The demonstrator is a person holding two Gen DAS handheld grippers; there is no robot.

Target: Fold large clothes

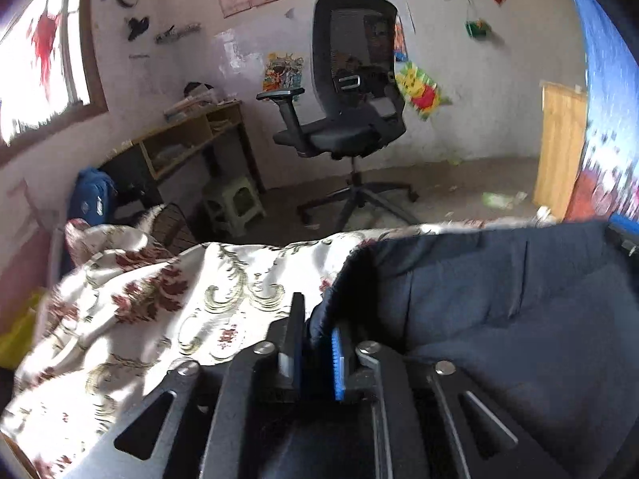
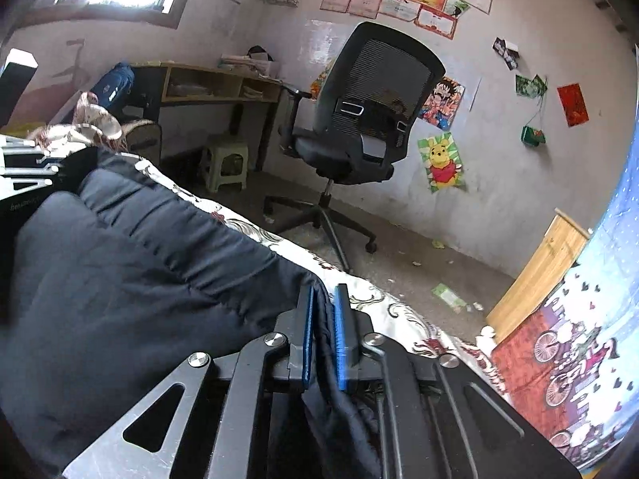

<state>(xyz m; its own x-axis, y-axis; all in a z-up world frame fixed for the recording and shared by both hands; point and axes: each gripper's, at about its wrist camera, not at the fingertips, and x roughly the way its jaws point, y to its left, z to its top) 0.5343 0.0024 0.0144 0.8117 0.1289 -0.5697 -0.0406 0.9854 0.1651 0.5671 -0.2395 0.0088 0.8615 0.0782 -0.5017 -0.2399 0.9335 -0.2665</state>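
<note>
Garment: dark navy padded jacket (image 1: pixel 499 299) lay on the bed's floral bedspread (image 1: pixel 167 299), bulk spread between the two tools.
Left tool (image 1: pixel 319 343): jaws a narrow gap apart; jacket's left edge ran into that gap. Whether the pads pressed it or had slackened, could not tell.
Right tool (image 2: pixel 324 331): jaws likewise only a little apart, with a fold of jacket hem passing between the blue pads and trailing below. Cloth sat in the gap; pinch or slack, could not tell.
Bearing from left tool: jacket lay to its right and slightly ahead, bedspread bare to its left.
Bearing from right tool: jacket lay to its left, filling that side of the view; bed edge and floor ahead-right.
Long axis: jacket edge appeared to run across from one tool to the other, quilting seams roughly crossing that line.
Nearer hand: neither; each sat at its own end of the edge.
Judgement: edge looked laid down on the bed; next move probably turns on freeing both ends evenly, then re-gripping.
Beyond bed: office chair (image 1: pixel 351 92), well apart.
</note>
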